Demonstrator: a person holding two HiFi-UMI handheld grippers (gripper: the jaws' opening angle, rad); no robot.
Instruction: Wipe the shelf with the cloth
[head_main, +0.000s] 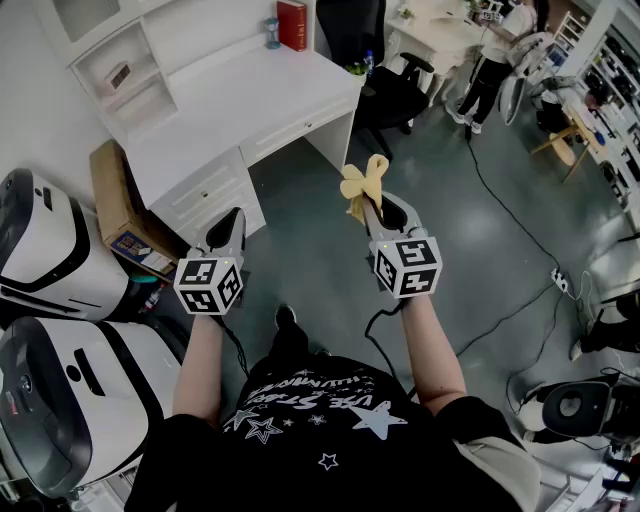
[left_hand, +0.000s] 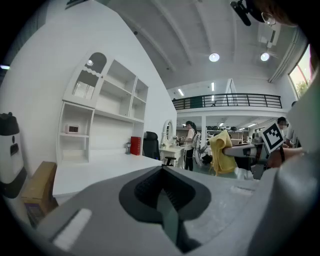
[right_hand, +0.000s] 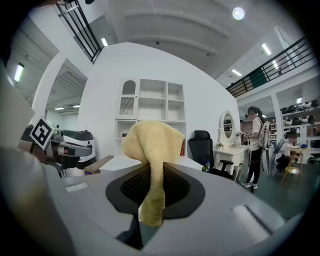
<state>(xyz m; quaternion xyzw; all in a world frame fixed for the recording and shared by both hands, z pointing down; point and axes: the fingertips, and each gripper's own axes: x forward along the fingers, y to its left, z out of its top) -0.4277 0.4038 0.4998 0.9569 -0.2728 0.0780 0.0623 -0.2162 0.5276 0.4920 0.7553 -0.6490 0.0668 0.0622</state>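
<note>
A yellow cloth (head_main: 362, 185) sticks up from my right gripper (head_main: 370, 208), which is shut on it above the floor, in front of the white desk. In the right gripper view the cloth (right_hand: 152, 147) is pinched between the jaws and flops over their tips. My left gripper (head_main: 236, 214) is shut with nothing in it, level with the right one and beside the desk drawers. The white shelf unit (head_main: 120, 72) stands on the desk's far left; it also shows as open compartments (left_hand: 107, 112) in the left gripper view and as shelf compartments (right_hand: 152, 107) behind the cloth.
The white desk top (head_main: 240, 95) carries a red book (head_main: 292, 22). A cardboard box (head_main: 112, 190) and white machines (head_main: 45, 250) crowd the left. A black office chair (head_main: 390, 90) stands right of the desk. A person (head_main: 495, 55) stands far back. Cables (head_main: 500, 210) lie across the floor.
</note>
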